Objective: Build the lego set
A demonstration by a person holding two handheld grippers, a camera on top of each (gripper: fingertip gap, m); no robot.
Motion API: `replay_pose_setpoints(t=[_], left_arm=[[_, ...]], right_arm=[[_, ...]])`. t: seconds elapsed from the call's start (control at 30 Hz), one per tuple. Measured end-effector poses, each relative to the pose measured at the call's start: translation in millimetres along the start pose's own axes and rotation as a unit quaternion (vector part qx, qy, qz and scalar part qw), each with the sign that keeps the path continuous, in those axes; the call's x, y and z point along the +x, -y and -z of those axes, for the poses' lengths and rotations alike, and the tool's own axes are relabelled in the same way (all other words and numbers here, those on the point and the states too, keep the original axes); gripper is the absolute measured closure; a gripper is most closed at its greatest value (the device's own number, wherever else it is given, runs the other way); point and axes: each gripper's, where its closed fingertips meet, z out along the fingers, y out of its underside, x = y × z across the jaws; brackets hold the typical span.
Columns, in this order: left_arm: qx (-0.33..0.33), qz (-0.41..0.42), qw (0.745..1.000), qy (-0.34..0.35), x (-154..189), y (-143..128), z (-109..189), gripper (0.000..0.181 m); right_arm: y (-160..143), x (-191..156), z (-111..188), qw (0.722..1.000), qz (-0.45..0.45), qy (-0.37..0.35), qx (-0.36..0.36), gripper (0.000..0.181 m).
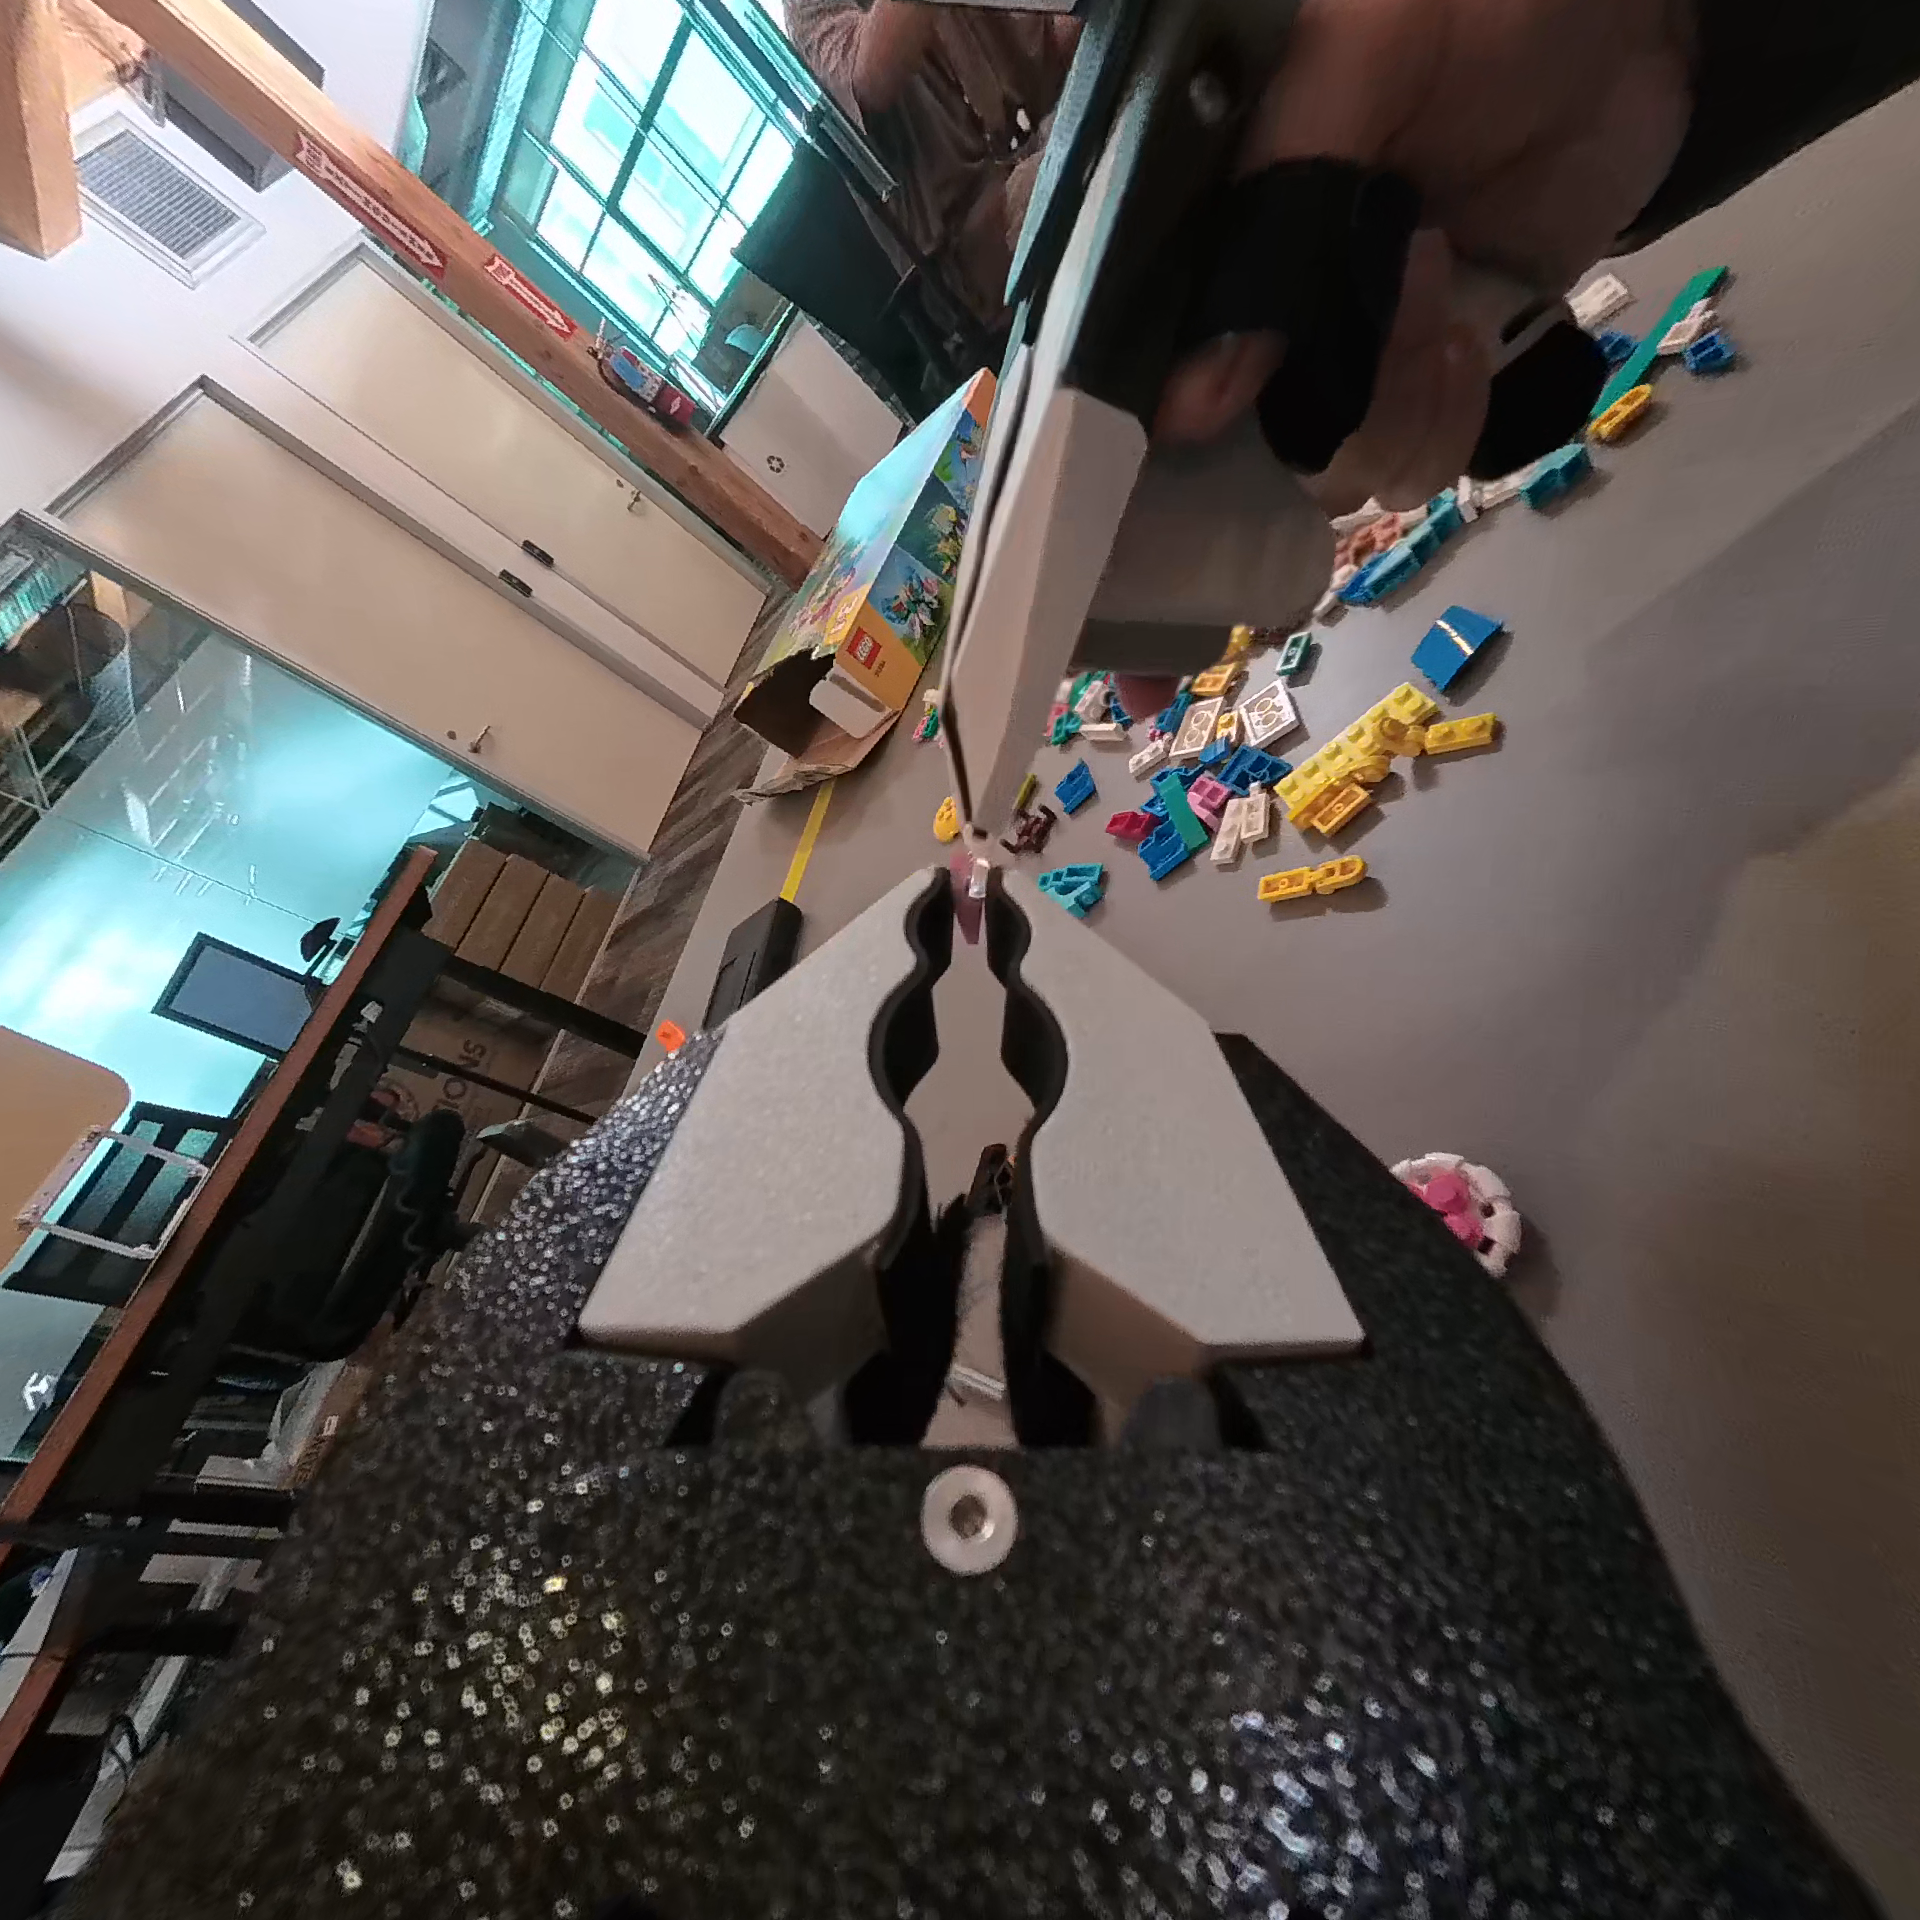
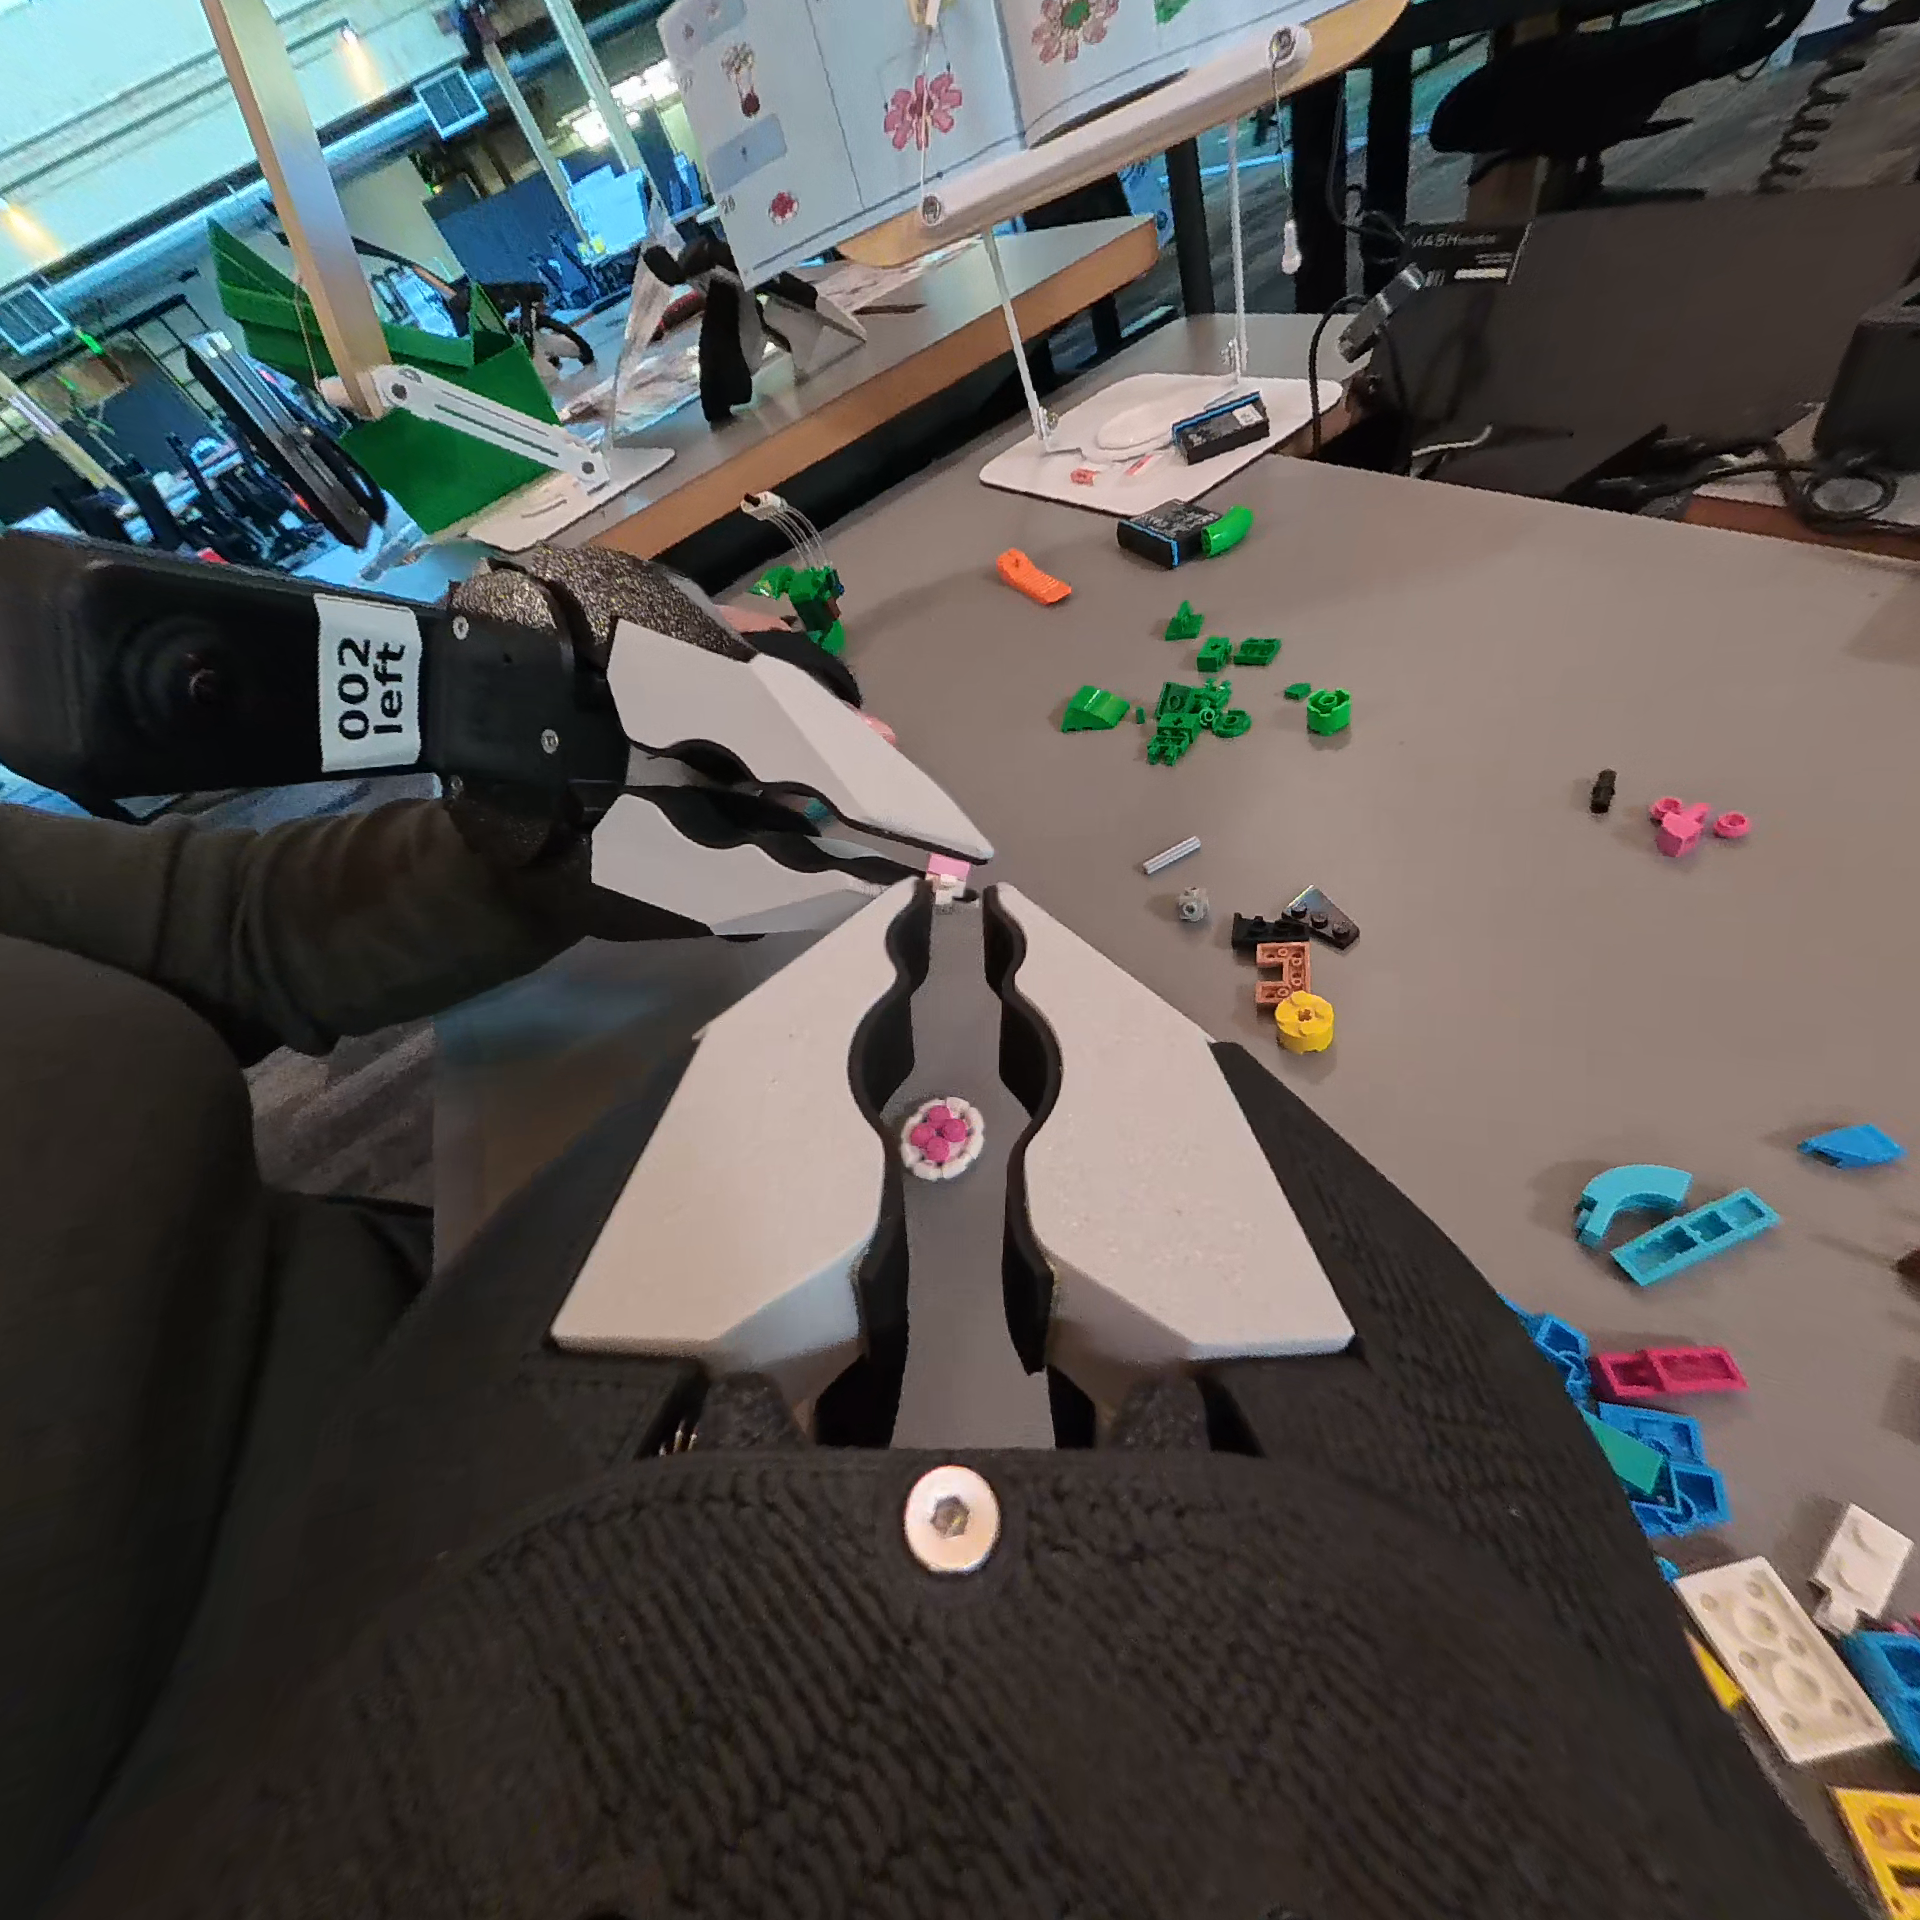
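My left gripper (image 1: 971, 885) is shut on a small pink piece (image 1: 966, 920). In the right wrist view it comes in from the left (image 2: 961, 864) with the pink piece (image 2: 948, 864) at its tip. My right gripper (image 2: 951, 896) is shut on a small white piece (image 2: 943, 891) and meets the left one tip to tip above the grey table (image 2: 1455, 935). It comes down from the top in the left wrist view (image 1: 977, 831). The white piece touches the pink one. A pink and white flower assembly (image 2: 940, 1138) lies on the table below my right fingers; it also shows in the left wrist view (image 1: 1460, 1210).
Loose bricks (image 1: 1247, 769) in several colours lie beyond the grippers, with the open set box (image 1: 894, 582) behind. Green pieces (image 2: 1195, 707), an orange separator (image 2: 1032, 577), a yellow round piece (image 2: 1302, 1021) and blue pieces (image 2: 1683, 1236) are scattered. A white stand base (image 2: 1143, 436) sits at the back. Only a small space, under 4 cm, lies between the two pairs of fingers.
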Motion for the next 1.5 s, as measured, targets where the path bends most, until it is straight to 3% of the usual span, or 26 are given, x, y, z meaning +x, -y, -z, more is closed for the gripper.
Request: replay_pose_setpoints(t=[0.3, 0.53, 0.97, 1.3, 1.5], left_arm=[[0.003, -0.006, 1.0, 0.004, -1.8, 2.5, -2.0, 0.177], [0.021, -0.099, 0.993, 0.057, -14.5, 13.7, 4.5, 0.178], [-0.015, -0.189, 0.982, -0.009, -8.4, 1.4, 3.1, 0.178], [0.013, -0.21, 0.974, 0.077, -20.8, 21.9, -6.2, 0.177], [0.031, -0.202, 0.976, 0.079, -20.9, 25.2, 1.5, 0.177]], right_arm=[[1.9, -2.5, -2.3, 1.0, -0.006, 0.007, 0.015, 0.18], [17.1, -10.7, 0.9, 0.995, -0.057, 0.039, 0.065, 0.18], [5.3, -5.0, -7.1, 1.0, 0.006, -0.025, 0.017, 0.18], [22.5, -6.9, 7.0, 0.998, 0.021, -0.046, 0.031, 0.18], [24.0, -15.1, 4.7, 0.999, 0.011, -0.037, 0.031, 0.18]])
